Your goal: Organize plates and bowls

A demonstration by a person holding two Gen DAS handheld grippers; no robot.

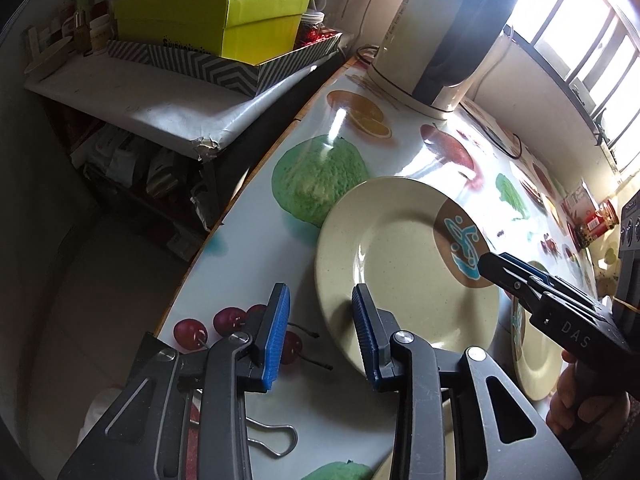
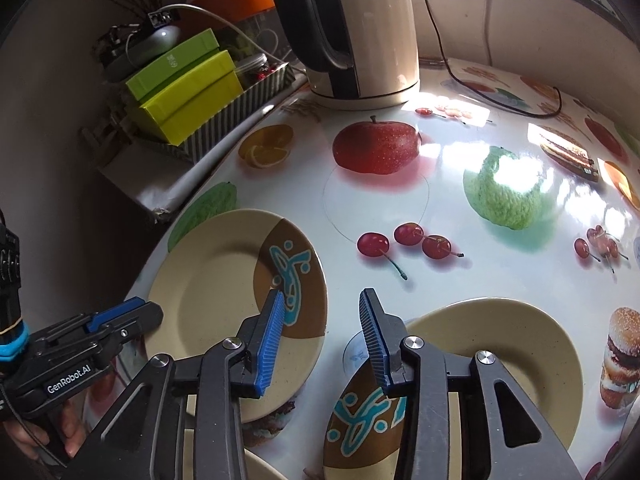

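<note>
A cream plate with a brown patch and blue motif (image 1: 404, 256) lies flat on the fruit-print table; it also shows in the right wrist view (image 2: 216, 292). My left gripper (image 1: 320, 312) is open, its jaws standing either side of the plate's near-left rim, holding nothing. A second matching plate (image 2: 500, 356) lies to the right, partly under my right gripper (image 2: 320, 320), which is open and empty above the gap between the two plates. That second plate shows in the left wrist view (image 1: 536, 360) behind the right gripper's body.
A cream electric kettle (image 2: 360, 28) stands at the table's back edge with its cord (image 2: 500, 96) trailing right. Green boxes in a striped tray (image 1: 224, 28) sit on a lower shelf left of the table. A binder clip (image 1: 272, 440) lies near the left gripper.
</note>
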